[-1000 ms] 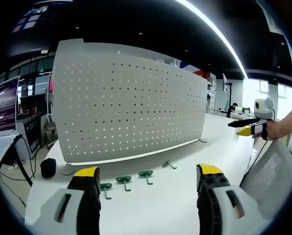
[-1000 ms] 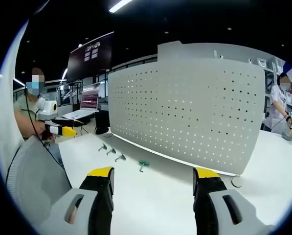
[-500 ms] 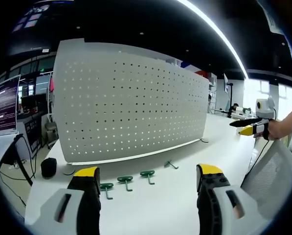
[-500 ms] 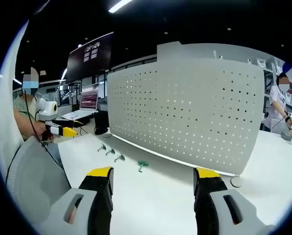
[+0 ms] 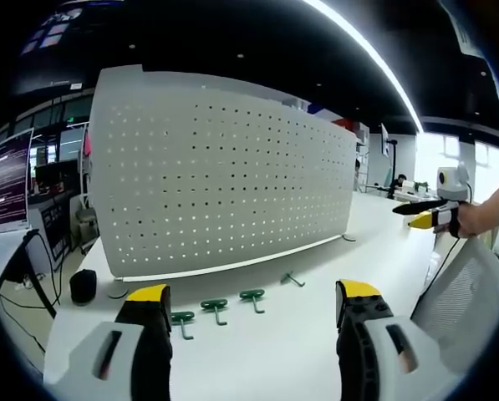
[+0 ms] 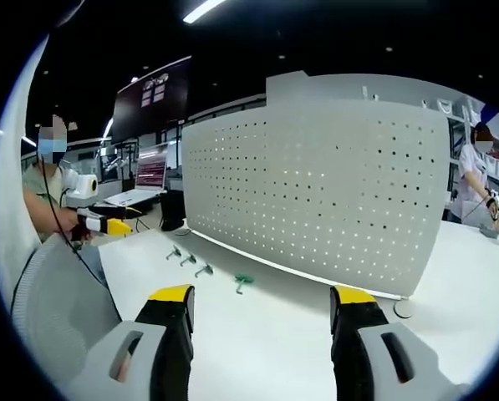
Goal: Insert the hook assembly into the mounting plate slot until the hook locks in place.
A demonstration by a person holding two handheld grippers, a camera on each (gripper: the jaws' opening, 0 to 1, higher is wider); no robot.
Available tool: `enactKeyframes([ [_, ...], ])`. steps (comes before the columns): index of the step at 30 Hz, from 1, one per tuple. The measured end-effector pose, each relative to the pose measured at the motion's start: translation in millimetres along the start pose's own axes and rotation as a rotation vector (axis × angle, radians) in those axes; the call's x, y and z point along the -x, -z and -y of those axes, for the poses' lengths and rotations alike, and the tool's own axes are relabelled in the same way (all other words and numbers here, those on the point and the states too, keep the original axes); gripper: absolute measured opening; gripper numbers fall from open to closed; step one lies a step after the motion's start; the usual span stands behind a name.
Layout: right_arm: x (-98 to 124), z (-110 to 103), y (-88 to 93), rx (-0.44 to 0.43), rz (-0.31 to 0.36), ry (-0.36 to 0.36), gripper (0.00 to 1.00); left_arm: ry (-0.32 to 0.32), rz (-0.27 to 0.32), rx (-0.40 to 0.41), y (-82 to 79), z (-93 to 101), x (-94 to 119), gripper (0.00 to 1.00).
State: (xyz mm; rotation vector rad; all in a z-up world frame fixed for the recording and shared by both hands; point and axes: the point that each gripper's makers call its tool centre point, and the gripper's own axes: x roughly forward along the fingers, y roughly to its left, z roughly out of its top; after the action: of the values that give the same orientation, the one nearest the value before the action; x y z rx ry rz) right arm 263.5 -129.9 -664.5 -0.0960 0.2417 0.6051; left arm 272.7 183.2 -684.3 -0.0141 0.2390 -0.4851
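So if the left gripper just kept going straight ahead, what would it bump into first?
Probably the white pegboard. The left gripper is open over bare table, and the green hooks lie low ahead, likely beneath its line.

pegboard [image 5: 220,167] walls off table's [image 5: 274,351] far side | hooks [image 5: 216,307] lie along its foot | tabletop nearer is open

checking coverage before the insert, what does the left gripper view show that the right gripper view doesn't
Left gripper view: a black round object on the table by the plate's end, and a dark monitor beyond it.
Right gripper view: an open laptop and a standing person past the plate's other end.
Both: the perforated mounting plate upright on the white table, a row of four hooks lying in front of it, untouched, and the left hand-held gripper and right hand-held gripper, both open.
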Motion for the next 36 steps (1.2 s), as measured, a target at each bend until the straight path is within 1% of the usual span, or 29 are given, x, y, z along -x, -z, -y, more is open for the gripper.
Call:
enactKeyframes([
  [21, 1.0, -1.9, 4.3, -0.009, -0.011, -0.004, 0.64, -0.002, 0.000, 0.001, 0.7, 0.9, 1.5, 0.83],
  [36, 4.5, -4.6, 12.4, -0.023, -0.028, -0.012, 0.63, -0.003, -0.016, 0.002, 7.3, 1.8, 3.5, 0.83],
])
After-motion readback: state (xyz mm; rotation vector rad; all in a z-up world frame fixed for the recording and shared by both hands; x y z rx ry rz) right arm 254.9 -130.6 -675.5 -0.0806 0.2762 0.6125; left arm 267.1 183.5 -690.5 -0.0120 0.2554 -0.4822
